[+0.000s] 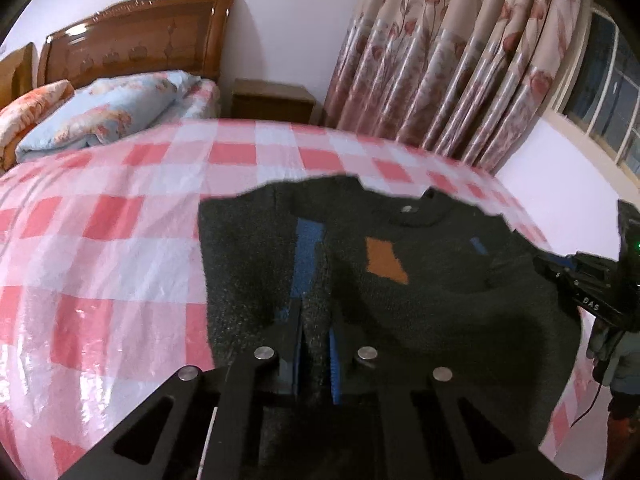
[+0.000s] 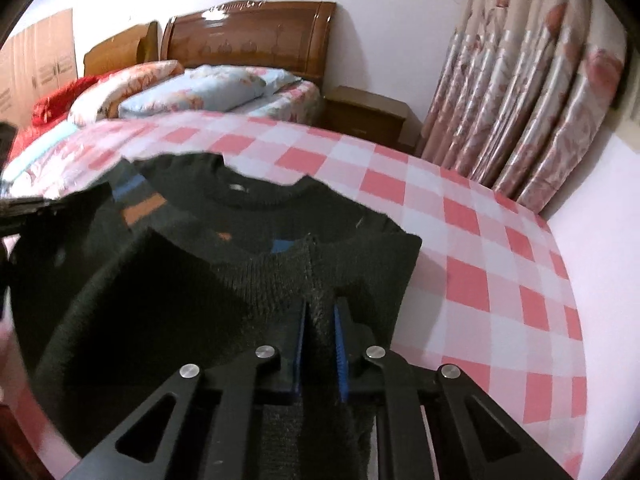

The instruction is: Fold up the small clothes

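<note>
While each tool [image 1: 316,320] [image 2: 320,316] clenched on the sweater [image 1: 420,300] hem, open checkered cloth [image 2: 500,280] rightward.

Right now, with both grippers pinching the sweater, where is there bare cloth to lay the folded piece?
Bare checked cloth lies beyond the sweater's left edge, running toward the pillows. More lies past its right edge, toward the curtain. A strip runs beyond the collar. It is crowded at the near hem, where the left gripper and right gripper clamp the knit.

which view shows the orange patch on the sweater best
The left wrist view: the orange patch lies unobstructed on the dark sweater. The right wrist view catches only blurred orange slivers, partly hidden by folded knit.
</note>
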`<state>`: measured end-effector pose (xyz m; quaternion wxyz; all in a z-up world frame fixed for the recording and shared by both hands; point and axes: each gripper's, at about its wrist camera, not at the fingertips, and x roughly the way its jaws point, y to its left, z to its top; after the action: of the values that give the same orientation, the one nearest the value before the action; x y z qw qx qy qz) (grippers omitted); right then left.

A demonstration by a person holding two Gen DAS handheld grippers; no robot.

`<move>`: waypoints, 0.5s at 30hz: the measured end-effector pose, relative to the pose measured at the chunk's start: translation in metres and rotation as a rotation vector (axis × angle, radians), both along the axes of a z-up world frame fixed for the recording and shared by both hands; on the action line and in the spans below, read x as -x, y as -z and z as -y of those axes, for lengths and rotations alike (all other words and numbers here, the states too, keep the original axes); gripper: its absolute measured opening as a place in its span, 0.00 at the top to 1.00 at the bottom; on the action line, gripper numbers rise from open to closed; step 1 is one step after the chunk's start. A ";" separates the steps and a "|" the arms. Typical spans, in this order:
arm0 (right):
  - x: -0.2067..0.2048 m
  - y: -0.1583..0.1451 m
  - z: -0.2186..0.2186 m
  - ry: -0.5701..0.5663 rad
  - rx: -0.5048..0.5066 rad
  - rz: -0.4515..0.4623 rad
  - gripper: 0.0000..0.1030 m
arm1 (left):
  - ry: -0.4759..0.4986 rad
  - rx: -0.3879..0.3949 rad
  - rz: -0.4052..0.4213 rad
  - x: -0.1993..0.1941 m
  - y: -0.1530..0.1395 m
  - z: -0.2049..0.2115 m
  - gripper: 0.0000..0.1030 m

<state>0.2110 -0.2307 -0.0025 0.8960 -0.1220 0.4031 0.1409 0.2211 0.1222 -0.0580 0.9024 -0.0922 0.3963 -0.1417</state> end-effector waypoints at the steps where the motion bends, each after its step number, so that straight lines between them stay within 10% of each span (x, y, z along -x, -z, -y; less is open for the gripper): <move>1: 0.000 -0.002 0.002 -0.007 -0.021 -0.007 1.00 | -0.004 0.013 0.014 0.003 -0.004 -0.002 0.91; 12: -0.006 0.023 0.012 0.016 -0.073 -0.076 1.00 | 0.038 -0.012 -0.069 -0.010 0.007 0.006 0.76; 13: -0.006 0.022 0.013 0.016 -0.076 -0.072 0.87 | 0.040 -0.024 -0.076 -0.012 0.007 0.009 0.76; 14: -0.006 0.021 0.014 0.016 -0.081 -0.068 0.32 | 0.044 -0.036 -0.088 -0.015 0.007 0.011 0.75; 15: -0.007 0.020 0.015 0.015 -0.088 -0.067 0.17 | 0.045 -0.046 -0.108 -0.020 0.009 0.014 0.75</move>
<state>0.2176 -0.2453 -0.0225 0.8876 -0.0746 0.4270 0.1558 0.2407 0.1084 -0.0667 0.8782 -0.0701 0.4496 -0.1474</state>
